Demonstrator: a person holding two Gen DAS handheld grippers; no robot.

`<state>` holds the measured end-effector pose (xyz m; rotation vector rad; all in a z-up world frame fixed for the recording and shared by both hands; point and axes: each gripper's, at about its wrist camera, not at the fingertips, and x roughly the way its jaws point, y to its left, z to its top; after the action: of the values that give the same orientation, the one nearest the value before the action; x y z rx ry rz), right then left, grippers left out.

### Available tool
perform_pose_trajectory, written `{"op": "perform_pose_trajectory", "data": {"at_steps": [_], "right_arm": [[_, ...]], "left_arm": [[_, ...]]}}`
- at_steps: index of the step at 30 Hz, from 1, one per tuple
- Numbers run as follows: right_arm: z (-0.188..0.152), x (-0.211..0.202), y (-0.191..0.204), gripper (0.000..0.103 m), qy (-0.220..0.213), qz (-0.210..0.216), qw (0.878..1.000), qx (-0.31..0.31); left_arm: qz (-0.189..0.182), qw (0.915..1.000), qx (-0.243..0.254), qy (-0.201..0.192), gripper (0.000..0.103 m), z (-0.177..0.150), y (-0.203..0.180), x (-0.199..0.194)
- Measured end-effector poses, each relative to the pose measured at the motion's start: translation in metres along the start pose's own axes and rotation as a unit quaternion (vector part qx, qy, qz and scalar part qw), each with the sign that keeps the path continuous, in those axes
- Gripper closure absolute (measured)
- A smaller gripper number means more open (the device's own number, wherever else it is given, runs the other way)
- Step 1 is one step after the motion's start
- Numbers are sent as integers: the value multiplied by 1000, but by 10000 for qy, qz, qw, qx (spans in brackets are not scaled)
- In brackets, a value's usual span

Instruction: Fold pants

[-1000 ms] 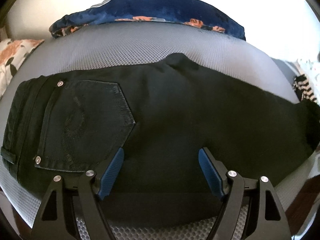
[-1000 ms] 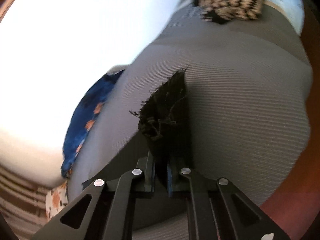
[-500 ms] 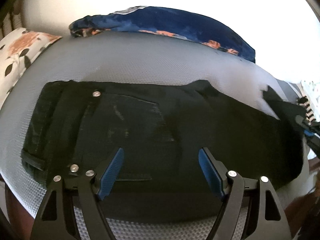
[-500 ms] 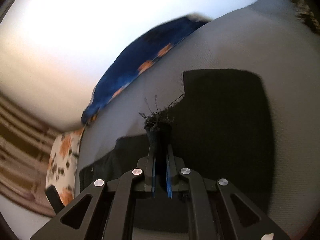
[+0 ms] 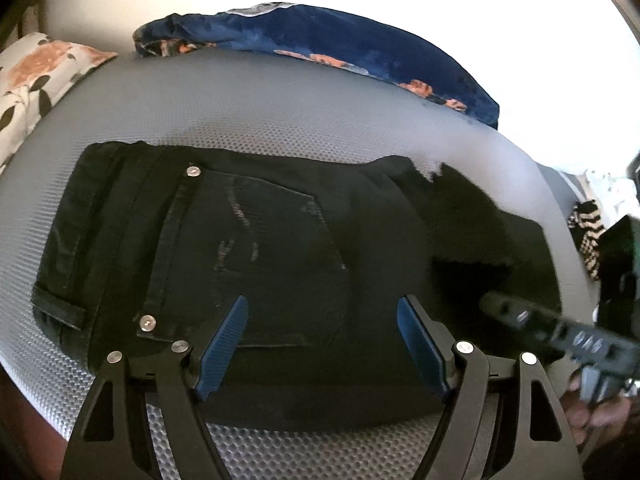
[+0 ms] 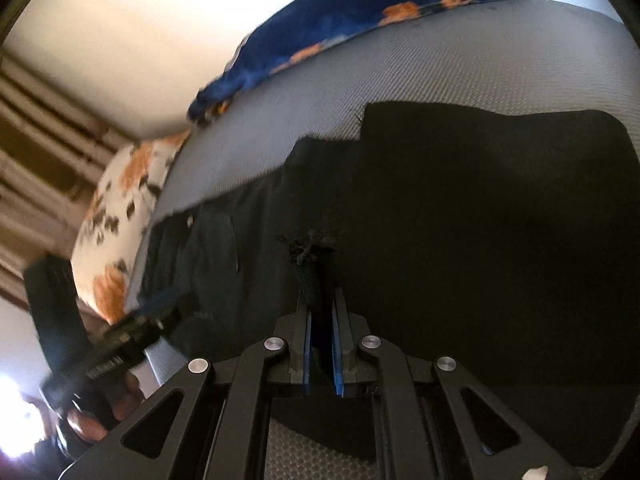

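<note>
While right claw (image 6: 320, 312) grips frayed hem, left claw (image 5: 322, 344) open above pants (image 5: 248, 248): limp heavy denim, grab at fold edge.

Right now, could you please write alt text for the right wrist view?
The right gripper is shut on the frayed hem of black pants lying on a grey mesh surface. The left gripper hovers at left.

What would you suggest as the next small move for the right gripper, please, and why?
Probably carry on toward the waistband, then lower and release. The right gripper has its jaws shut on the frayed hem of the black denim pants, with the leg doubled partway over the seat. The left gripper hovers open above the back pocket, holding nothing.
</note>
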<state>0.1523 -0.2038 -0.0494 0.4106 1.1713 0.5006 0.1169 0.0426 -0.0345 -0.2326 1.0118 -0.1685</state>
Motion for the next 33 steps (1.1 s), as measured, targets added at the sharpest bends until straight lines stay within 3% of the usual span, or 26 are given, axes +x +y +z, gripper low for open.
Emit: {"op": "perform_pose_trajectory", "data": {"at_steps": [8, 14, 20, 24, 33], "right_arm": [[-15, 13, 9, 92, 277, -313, 9983, -415], [-16, 13, 12, 77, 303, -286, 9983, -395], [-20, -4, 15, 73, 324, -377, 9981, -354], [-25, -36, 1, 62, -12, -676, 9975, -202], [-20, -80, -45, 59, -820, -682, 9921, 662]], "left_arm": [[-277, 9996, 17, 97, 25, 3, -2, 2], [-406, 9989, 70, 243, 25, 6, -7, 7], [-643, 9966, -62, 513, 25, 9, -10, 15], [-899, 9939, -152, 620, 25, 7, -14, 16], [-1276, 9819, -271, 1373, 28, 0, -37, 41]]}}
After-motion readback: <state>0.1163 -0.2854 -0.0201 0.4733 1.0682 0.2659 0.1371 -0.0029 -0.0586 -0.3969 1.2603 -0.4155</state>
